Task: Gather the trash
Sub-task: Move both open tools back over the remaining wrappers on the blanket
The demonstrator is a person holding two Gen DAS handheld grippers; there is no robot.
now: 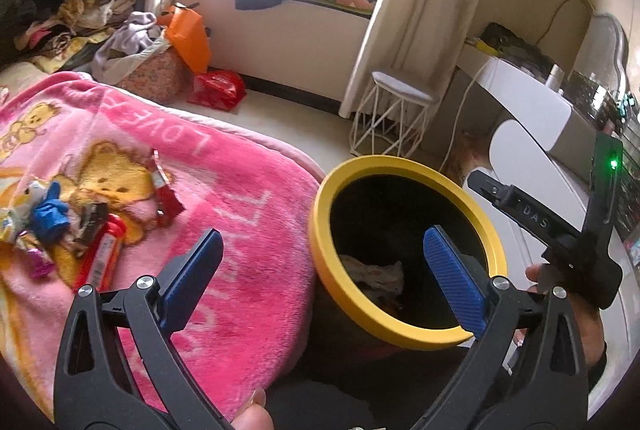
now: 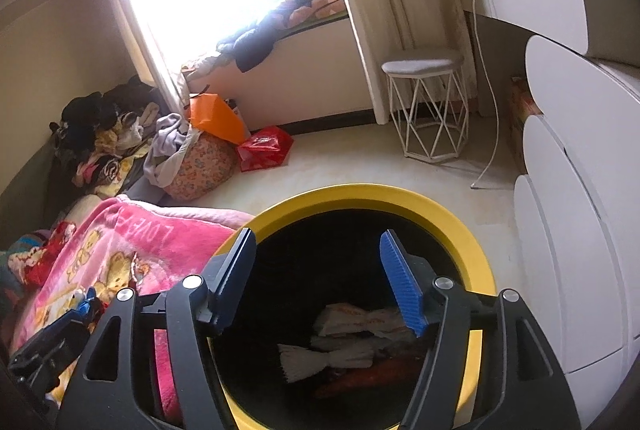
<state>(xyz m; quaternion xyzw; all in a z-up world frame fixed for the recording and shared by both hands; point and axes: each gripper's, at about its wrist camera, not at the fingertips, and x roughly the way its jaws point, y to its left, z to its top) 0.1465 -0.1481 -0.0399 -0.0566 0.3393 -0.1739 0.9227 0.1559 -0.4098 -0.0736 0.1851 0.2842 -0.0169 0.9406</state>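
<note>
Yellow-rimmed bin [image 2: 460, 230] gapes below the right gripper [image 2: 320, 282], jaws apart, empty; left gripper [image 1: 324, 270] spread wide beside it.

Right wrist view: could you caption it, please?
Open right gripper above the yellow-rimmed bin holding crumpled wrappers.

Pink blanket [image 1: 248, 190] — wrappers [image 1: 52, 226] atop

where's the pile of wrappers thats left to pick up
In the left wrist view, the pile of wrappers lies at far left on the pink blanket, left of the yellow-rimmed bin.
</note>
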